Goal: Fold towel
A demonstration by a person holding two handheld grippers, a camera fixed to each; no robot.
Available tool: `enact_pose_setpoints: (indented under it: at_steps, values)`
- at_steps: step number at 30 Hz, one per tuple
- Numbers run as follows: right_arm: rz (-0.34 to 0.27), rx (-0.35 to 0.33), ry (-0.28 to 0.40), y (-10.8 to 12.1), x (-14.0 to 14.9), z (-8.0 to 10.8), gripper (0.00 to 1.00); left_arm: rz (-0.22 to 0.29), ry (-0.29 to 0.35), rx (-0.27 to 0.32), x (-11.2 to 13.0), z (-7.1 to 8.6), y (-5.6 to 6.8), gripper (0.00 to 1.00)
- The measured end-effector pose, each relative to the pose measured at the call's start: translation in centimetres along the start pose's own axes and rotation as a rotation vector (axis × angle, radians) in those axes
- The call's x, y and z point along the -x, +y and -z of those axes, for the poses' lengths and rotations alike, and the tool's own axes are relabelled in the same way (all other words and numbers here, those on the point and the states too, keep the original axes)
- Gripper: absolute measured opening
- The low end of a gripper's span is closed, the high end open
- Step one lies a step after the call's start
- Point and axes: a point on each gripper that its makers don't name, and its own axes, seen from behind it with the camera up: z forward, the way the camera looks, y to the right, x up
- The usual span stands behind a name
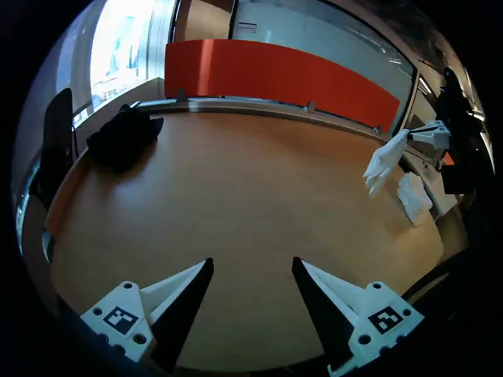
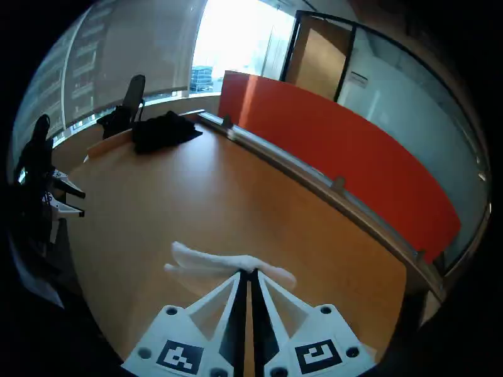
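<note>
Left gripper (image 1: 251, 261): fingers spread wide with nothing between them, over the wooden table (image 1: 251, 188) on the side opposite the orange partition (image 1: 276, 75). Right gripper (image 2: 249, 274): fingers closed to a thin slit, pinching the white towel (image 2: 226, 261). In the left gripper view the towel hangs lifted near the partition's right end, a second white cloth (image 1: 414, 196) lies just beside it, and a black bundle (image 1: 122, 135) sits off the partition's left end.

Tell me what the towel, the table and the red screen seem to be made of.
Towel: soft white cloth, probably cotton; it hangs limp and creased.
Table: wood or wood-look laminate, smooth, with a soft sheen from the window light.
Screen: plain matte red panel; fabric or plastic, I cannot tell.
</note>
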Motion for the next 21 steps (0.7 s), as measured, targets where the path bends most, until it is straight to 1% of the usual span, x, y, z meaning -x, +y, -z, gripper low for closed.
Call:
enact_pose_setpoints:
  at_steps: [6,12,21]
  values:
    - [-0.019,0.047,-0.001,4.3,0.2,1.6,0.04,0.004,0.0,0.0,-0.2,-0.2,0.2,0.92]
    - [-0.024,0.09,-0.024,8.8,1.1,3.3,0.04,0.006,-0.003,-0.003,-0.3,-0.4,0.5,0.92]
    - [-0.06,0.151,-0.085,15.0,4.0,4.8,0.04,0.004,-0.011,-0.005,-0.6,-0.7,1.0,0.93]
